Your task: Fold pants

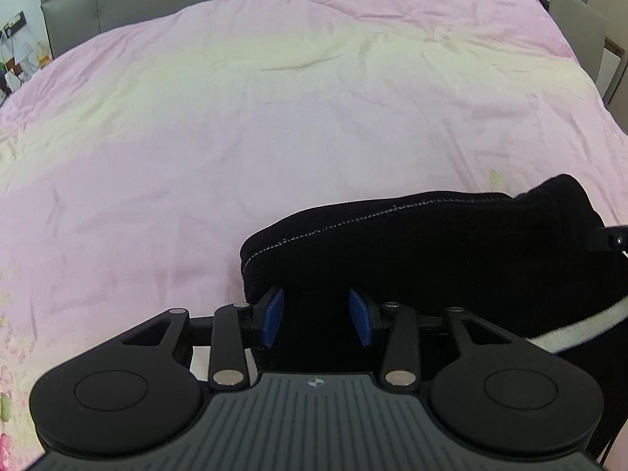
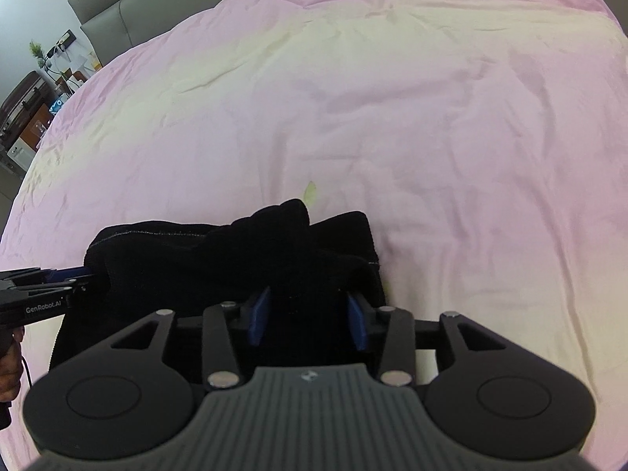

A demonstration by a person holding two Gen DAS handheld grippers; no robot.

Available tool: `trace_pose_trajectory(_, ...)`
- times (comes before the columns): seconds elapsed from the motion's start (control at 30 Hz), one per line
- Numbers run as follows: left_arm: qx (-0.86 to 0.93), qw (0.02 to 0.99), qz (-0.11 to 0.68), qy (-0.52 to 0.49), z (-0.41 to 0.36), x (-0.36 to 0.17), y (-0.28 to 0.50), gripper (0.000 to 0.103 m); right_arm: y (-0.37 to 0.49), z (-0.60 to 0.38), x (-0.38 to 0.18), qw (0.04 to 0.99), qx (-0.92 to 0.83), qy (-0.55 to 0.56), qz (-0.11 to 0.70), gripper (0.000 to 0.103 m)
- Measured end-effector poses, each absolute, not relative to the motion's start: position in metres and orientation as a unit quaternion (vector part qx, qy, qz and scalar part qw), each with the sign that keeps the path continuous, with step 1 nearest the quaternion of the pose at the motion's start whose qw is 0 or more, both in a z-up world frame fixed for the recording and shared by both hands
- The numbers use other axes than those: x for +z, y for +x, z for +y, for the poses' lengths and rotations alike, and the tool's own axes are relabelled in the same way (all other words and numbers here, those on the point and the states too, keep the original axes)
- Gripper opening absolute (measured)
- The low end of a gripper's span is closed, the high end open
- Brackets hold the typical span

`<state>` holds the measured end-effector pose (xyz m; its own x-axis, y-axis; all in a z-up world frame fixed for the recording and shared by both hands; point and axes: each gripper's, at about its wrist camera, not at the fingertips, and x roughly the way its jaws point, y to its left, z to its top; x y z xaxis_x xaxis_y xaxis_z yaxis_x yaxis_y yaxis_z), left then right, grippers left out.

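Black pants (image 1: 431,247) lie bunched on the pink bedspread (image 1: 235,137), with a grey stitched hem along their far edge. My left gripper (image 1: 320,314) has its blue pads (image 1: 274,310) set apart with black cloth between them. In the right wrist view the pants (image 2: 235,259) form a rumpled heap. My right gripper (image 2: 310,318) also has its blue pads (image 2: 261,314) apart around the cloth. The left gripper shows there at the left edge (image 2: 74,274), its fingers at the pants' left end. The right gripper's tip shows at the right edge of the left wrist view (image 1: 616,240).
A grey padded headboard (image 1: 117,0) stands at the far end of the bed. A bedside stand with clutter (image 2: 43,78) is at the far left. A chair (image 1: 581,31) stands at the far right. A white strip (image 1: 581,325) crosses the pants at lower right.
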<state>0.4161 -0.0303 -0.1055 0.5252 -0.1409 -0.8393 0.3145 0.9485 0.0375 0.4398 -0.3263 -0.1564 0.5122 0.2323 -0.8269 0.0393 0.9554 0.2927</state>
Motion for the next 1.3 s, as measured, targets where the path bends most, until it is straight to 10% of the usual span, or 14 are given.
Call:
trace_pose_trajectory(0.37,-0.178,0.877,0.422,0.142,-0.014,-0.054,0.272,0.066,0.316,-0.302,-0.098,0.907,0.109,0.048,0.404,0.034)
trace_pose_trajectory(0.83,-0.131,0.883,0.448,0.055,-0.003,-0.123,0.209,0.080,0.277,-0.278,-0.178,0.915,0.081,-0.020,0.394,0.033)
trace_pose_trajectory(1.07,-0.127,0.874,0.469,0.026,0.000,-0.132,0.228,0.039,0.282,-0.277,-0.183,0.912,0.086,-0.028,0.400,0.033)
trace_pose_trajectory(1.3,-0.104,0.862,0.493,0.061,0.013,-0.141,0.223,0.019,0.284,-0.273,-0.185,0.910,0.092,-0.050,0.402,0.033)
